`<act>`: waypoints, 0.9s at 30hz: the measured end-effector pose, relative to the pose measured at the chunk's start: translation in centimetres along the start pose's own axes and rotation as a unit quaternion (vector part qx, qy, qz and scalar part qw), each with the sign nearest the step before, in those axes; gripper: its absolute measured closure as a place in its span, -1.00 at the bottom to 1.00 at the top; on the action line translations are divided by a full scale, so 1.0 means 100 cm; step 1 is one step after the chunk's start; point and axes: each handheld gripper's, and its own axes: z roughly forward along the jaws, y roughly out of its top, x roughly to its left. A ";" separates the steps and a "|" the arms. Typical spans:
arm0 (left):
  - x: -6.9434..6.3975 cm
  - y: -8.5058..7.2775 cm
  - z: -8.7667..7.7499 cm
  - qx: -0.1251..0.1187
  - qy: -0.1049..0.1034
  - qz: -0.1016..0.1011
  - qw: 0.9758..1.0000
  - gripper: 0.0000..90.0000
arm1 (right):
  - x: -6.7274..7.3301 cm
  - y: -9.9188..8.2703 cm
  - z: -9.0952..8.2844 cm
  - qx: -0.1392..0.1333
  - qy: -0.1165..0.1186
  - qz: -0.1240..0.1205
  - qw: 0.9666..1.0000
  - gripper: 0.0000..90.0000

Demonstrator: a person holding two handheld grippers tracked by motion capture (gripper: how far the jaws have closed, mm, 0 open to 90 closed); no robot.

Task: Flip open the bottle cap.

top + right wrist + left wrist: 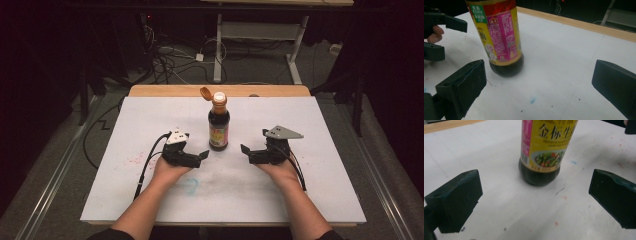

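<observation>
A dark sauce bottle [219, 125] with a yellow and pink label stands upright on the white table sheet [150, 115], its orange flip cap hinged open. My left gripper [201, 156] rests just left of the bottle, jaws wide apart with nothing between them. In the left gripper view the bottle [544, 152] stands a little beyond the gap. My right gripper [244, 151] sits just right of the bottle, also open and empty. The right gripper view has the bottle [500, 37] ahead and to the left, with the left gripper [437, 37] behind it.
The table's wooden back edge [220, 90] lies beyond the sheet. Red and blue paint specks [135, 161] mark the sheet. Cables and a desk frame [260, 40] stand on the floor behind the table.
</observation>
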 end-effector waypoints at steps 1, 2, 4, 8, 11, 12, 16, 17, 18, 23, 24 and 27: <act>0.001 -0.001 -0.002 -0.003 0.002 -0.004 1.000 -1.00 | 0.001 -0.003 -0.002 0.001 -0.001 0.002 1.000 -0.99; 0.002 -0.004 -0.006 -0.008 0.004 -0.009 1.000 -1.00 | 0.001 -0.005 -0.003 0.000 -0.001 0.000 1.000 -0.99; 0.003 -0.007 -0.011 -0.014 0.009 -0.018 1.000 -1.00 | 0.002 -0.011 -0.005 0.004 -0.003 -0.001 1.000 -0.99; 0.008 -0.012 -0.025 -0.018 0.021 -0.028 0.999 -1.00 | 0.003 -0.023 -0.010 0.009 -0.004 0.002 1.000 -0.99; 0.010 -0.016 -0.037 -0.021 0.025 -0.023 0.999 -1.00 | 0.003 -0.031 -0.015 0.013 -0.006 0.003 1.000 -0.99; 0.010 -0.017 -0.043 -0.021 0.025 -0.019 0.999 -1.00 | 0.003 -0.034 -0.017 0.014 -0.008 0.003 1.000 -0.99; 0.012 -0.021 -0.058 -0.018 0.037 -0.010 0.999 -1.00 | 0.004 -0.042 -0.026 0.014 -0.012 -0.001 1.000 -0.99; 0.013 -0.022 -0.062 -0.018 0.039 -0.007 0.999 -1.00 | 0.004 -0.044 -0.029 0.014 -0.014 -0.003 1.000 -0.99; 0.013 -0.023 -0.067 -0.019 0.039 -0.005 0.999 -1.00 | 0.004 -0.046 -0.031 0.013 -0.015 -0.003 1.000 -0.99; 0.014 -0.028 -0.086 -0.023 0.042 0.002 0.999 -1.00 | 0.004 -0.056 -0.047 0.009 -0.022 0.000 1.000 -0.99; 0.012 -0.029 -0.089 -0.037 0.035 -0.007 0.999 -1.00 | 0.004 -0.058 -0.050 0.008 -0.025 -0.001 1.000 -0.99; 0.011 -0.031 -0.097 -0.042 0.036 -0.005 0.998 -1.00 | 0.005 -0.063 -0.058 0.006 -0.029 -0.003 1.000 -0.99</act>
